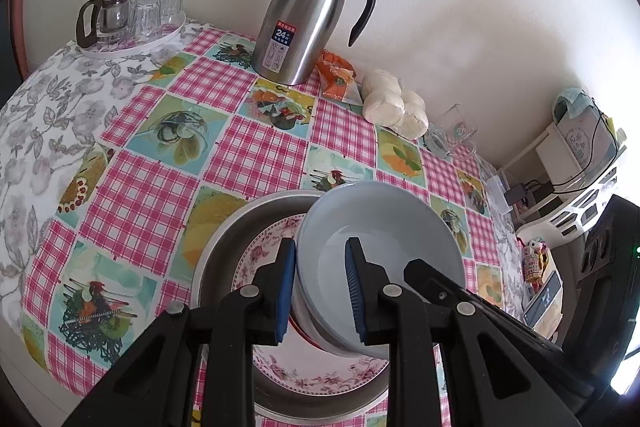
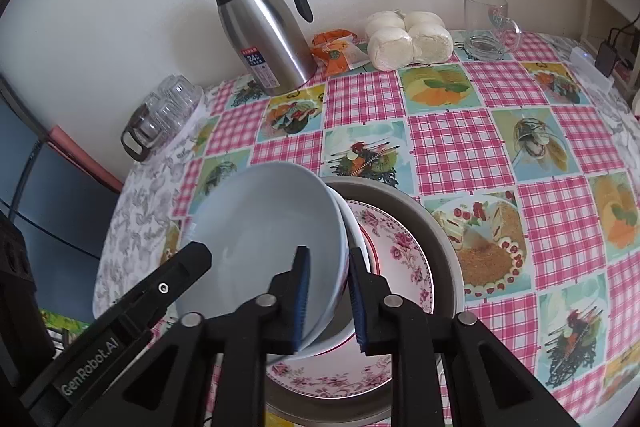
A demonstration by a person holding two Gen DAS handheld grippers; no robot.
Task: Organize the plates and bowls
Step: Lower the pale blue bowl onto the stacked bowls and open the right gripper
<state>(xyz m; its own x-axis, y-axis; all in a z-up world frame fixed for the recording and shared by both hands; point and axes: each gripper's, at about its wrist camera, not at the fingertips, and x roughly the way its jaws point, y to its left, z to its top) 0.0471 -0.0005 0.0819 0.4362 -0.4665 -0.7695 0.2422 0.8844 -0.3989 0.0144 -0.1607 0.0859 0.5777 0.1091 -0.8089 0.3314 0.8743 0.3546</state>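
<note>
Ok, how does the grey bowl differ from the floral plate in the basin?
The grey bowl is plain pale grey; the floral plate is white with pink flowers. The bowl is deep, the plate shallow. The bowl is tilted on top, while the plate lies beneath it in the metal basin. Both are round dishes.

Counted: one steel jug [image 2: 262,35], one glass mug [image 2: 490,27], one floral plate [image 2: 400,255], one metal basin [image 2: 436,223], four buns [image 2: 408,35], two grippers [image 1: 320,291] [image 2: 329,301].
</note>
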